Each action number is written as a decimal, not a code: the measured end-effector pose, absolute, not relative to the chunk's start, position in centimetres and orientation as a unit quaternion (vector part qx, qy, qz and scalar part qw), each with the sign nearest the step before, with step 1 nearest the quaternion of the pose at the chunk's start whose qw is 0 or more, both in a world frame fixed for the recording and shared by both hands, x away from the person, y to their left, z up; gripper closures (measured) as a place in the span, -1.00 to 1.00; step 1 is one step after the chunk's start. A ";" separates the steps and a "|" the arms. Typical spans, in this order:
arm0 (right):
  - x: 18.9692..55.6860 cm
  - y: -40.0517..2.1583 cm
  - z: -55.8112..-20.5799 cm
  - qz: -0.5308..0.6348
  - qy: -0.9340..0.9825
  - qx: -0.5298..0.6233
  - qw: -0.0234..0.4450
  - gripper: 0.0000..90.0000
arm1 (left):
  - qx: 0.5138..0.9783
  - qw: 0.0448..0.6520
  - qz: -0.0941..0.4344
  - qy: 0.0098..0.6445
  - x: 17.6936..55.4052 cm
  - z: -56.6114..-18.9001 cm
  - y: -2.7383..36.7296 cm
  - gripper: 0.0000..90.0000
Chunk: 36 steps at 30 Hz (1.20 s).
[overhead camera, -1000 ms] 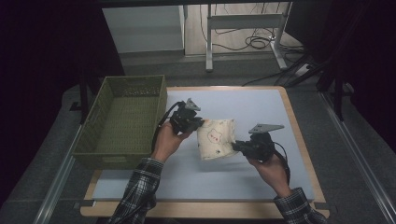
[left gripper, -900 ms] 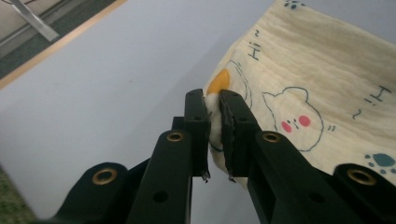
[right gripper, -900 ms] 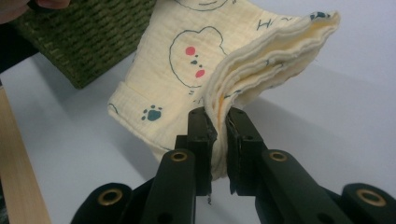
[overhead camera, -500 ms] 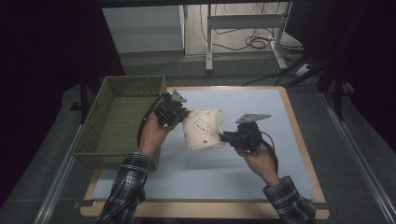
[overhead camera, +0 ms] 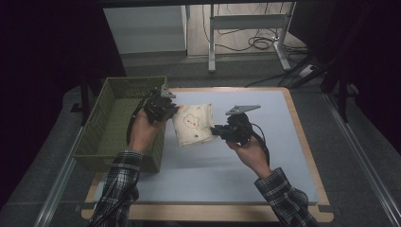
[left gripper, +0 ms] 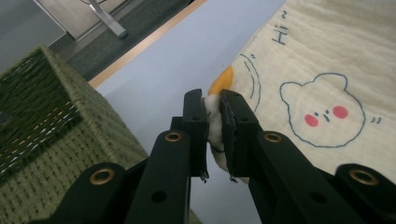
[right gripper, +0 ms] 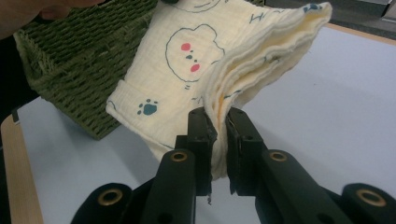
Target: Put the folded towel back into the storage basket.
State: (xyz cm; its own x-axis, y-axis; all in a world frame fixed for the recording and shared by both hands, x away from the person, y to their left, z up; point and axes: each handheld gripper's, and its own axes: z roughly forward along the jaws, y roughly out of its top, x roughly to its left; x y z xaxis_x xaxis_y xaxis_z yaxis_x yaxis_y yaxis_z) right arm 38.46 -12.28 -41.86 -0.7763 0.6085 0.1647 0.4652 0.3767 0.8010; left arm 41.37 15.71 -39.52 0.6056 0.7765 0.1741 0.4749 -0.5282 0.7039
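Folded cream muslin cloth point(overhead camera: 193, 124) with bear and paw prints, lifted clear of the blue table mat point(overhead camera: 227, 165) and slung between two hand-held grippers, just beside the green woven basket point(overhead camera: 116, 124) at the table's left.

Risk of the folded layers slipping apart: pinched only at two edges, with the stacked folds fanning loose in the right gripper view point(right gripper: 261, 51). Likely cause, a tug from either hand or uneven carrying, pulling inner layers free and letting the bundle unfold or sag. Risk too of the hanging lower corner point(right gripper: 122, 100) catching on the basket's rim during a swing across, dragging the cloth out of one grip.

Left gripper point(left gripper: 214, 114): jaws nearly together, clamped on a bunched corner of the cloth beside an orange printed patch, held over the basket's near right corner point(overhead camera: 161, 109). Right gripper point(right gripper: 217, 126): jaws likewise drawn close, nipping the thick folded edge from below, cloth rising between the pads, held above the mat point(overhead camera: 222, 131).
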 end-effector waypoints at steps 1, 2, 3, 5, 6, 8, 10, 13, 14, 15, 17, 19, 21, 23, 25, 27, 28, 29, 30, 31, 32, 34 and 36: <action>38.5 -12.1 -41.8 0.454 0.826 0.324 0.080 0.80 | 0.840 0.311 0.243 0.374 41.3 -39.5 15.8 0.80; 38.6 -12.0 -41.7 0.453 0.827 0.323 0.080 0.79 | 0.840 0.308 0.245 0.373 41.2 -39.4 16.0 0.80; 38.7 -11.9 -41.7 0.453 0.827 0.324 0.079 0.80 | 0.840 0.308 0.246 0.374 41.1 -39.4 16.2 0.80; 38.8 -11.7 -41.6 0.454 0.827 0.324 0.074 0.79 | 0.839 0.306 0.249 0.375 40.9 -39.3 16.4 0.80; 38.9 -11.7 -41.5 0.454 0.827 0.324 0.072 0.80 | 0.839 0.304 0.250 0.376 40.7 -39.2 16.6 0.80; 38.9 -11.5 -41.4 0.455 0.827 0.323 0.069 0.80 | 0.838 0.303 0.252 0.377 40.5 -39.0 16.8 0.79; 38.9 -11.3 -41.2 0.456 0.827 0.321 0.067 0.79 | 0.837 0.302 0.255 0.377 40.3 -38.8 17.1 0.79; 38.9 -10.9 -40.8 0.459 0.827 0.318 0.063 0.79 | 0.836 0.300 0.260 0.379 39.9 -38.3 17.6 0.79; 38.8 -10.8 -40.6 0.459 0.828 0.317 0.063 0.80 | 0.834 0.301 0.263 0.380 39.8 -38.1 17.9 0.79; 38.8 -10.5 -40.4 0.460 0.828 0.314 0.064 0.80 | 0.833 0.302 0.264 0.382 39.7 -37.9 18.1 0.79; 38.8 -10.2 -40.1 0.462 0.829 0.310 0.063 0.80 | 0.830 0.302 0.267 0.385 39.4 -37.6 18.5 0.79; 38.7 -9.7 -39.7 0.462 0.830 0.307 0.063 0.80 | 0.828 0.301 0.271 0.388 39.2 -37.2 19.1 0.79; 38.7 -9.2 -39.3 0.464 0.830 0.303 0.061 0.79 | 0.826 0.299 0.273 0.391 39.0 -36.9 19.6 0.79; 38.7 -8.6 -39.0 0.466 0.830 0.300 0.059 0.80 | 0.823 0.300 0.276 0.395 38.8 -36.7 20.2 0.79; 38.7 -7.9 -38.8 0.468 0.830 0.297 0.056 0.79 | 0.820 0.300 0.280 0.399 38.6 -36.6 20.9 0.80; 38.7 -7.1 -38.7 0.468 0.832 0.292 0.056 0.79 | 0.818 0.297 0.282 0.404 38.4 -36.5 21.5 0.80; 38.6 -6.7 -38.6 0.468 0.833 0.289 0.055 0.80 | 0.816 0.297 0.283 0.407 38.3 -36.5 21.9 0.80; 38.6 -6.3 -38.5 0.469 0.834 0.287 0.053 0.80 | 0.814 0.297 0.284 0.410 38.2 -36.5 22.3 0.80; 38.6 -5.9 -38.5 0.469 0.834 0.285 0.052 0.79 | 0.813 0.296 0.286 0.412 38.1 -36.4 22.7 0.80; 38.6 -5.4 -38.4 0.469 0.835 0.283 0.051 0.79 | 0.812 0.295 0.287 0.414 37.9 -36.4 23.1 0.80; 38.6 -5.0 -38.4 0.469 0.836 0.280 0.051 0.79 | 0.809 0.295 0.288 0.419 37.8 -36.3 23.5 0.80; 38.5 -4.1 -38.4 0.470 0.837 0.276 0.049 0.80 | 0.805 0.296 0.291 0.424 37.6 -36.2 24.2 0.80; 38.4 -3.2 -38.3 0.470 0.838 0.273 0.047 0.79 | 0.802 0.295 0.293 0.429 37.4 -36.1 24.9 0.80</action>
State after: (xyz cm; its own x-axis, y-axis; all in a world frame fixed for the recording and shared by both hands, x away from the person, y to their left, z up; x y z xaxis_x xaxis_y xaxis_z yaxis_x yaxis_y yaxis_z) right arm 38.44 -3.18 -38.34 -0.8470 0.5012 0.1775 0.4125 0.4089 0.8140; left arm 37.40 24.89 -36.12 0.4608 0.8603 0.2179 0.5150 -0.4591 0.7239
